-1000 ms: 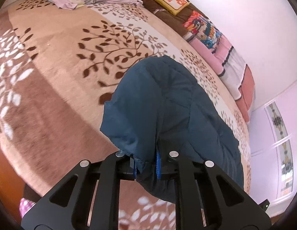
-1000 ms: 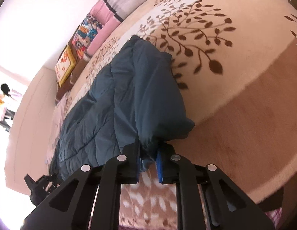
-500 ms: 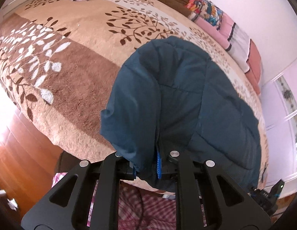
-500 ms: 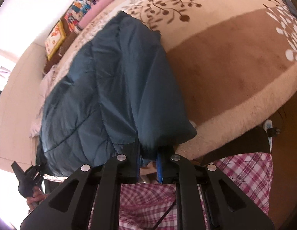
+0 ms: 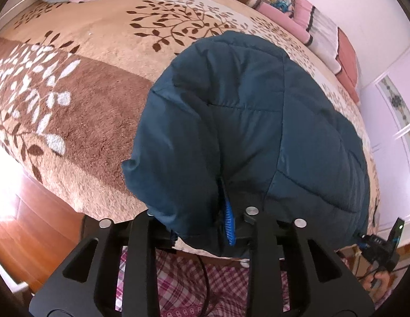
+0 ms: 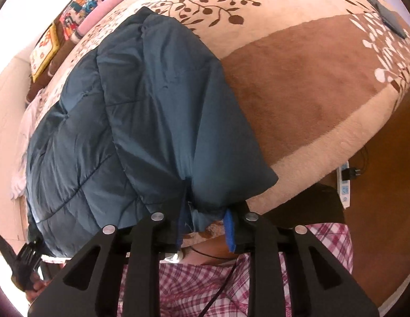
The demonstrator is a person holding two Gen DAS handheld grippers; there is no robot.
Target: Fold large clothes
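Left wrist view: left tongs [image 5: 205, 220] clamped on hem edge of the quilted blue jacket [image 5: 244, 121], fabric bunched between the pads, blue pad [image 5: 229, 224] showing on the inner side. Right wrist view: right tongs [image 6: 205, 224] clamped on the other corner of same hem, less cloth in the bite, blue pad [image 6: 229, 233] partly bare.

Jacket [image 6: 141, 121] pos: far end lies on the bed blanket [image 5: 80, 100] (tan/brown leaf print), near end lifted at bed edge toward the person's plaid shirt [image 6: 205, 285]. Sleeve looks already laid over the body on both sides, so garment reads as a long strip.

Step, my read: mid lengthwise fold, hem held at both corners, abt to carry bottom up over top. Maybe half done.

Next move needs:
- both tongs travel fwd together, same height, keep hem taut btw them
- lay hem down near collar end, towards the pillows [image 5: 281, 2]
- release only once cloth rests flat

Risks: puffy slick shell, likely springs back; right grip looks thin, could slip. Sleeve may slide out mid-carry. Collar end not clearly visible, can't confirm alignment target.
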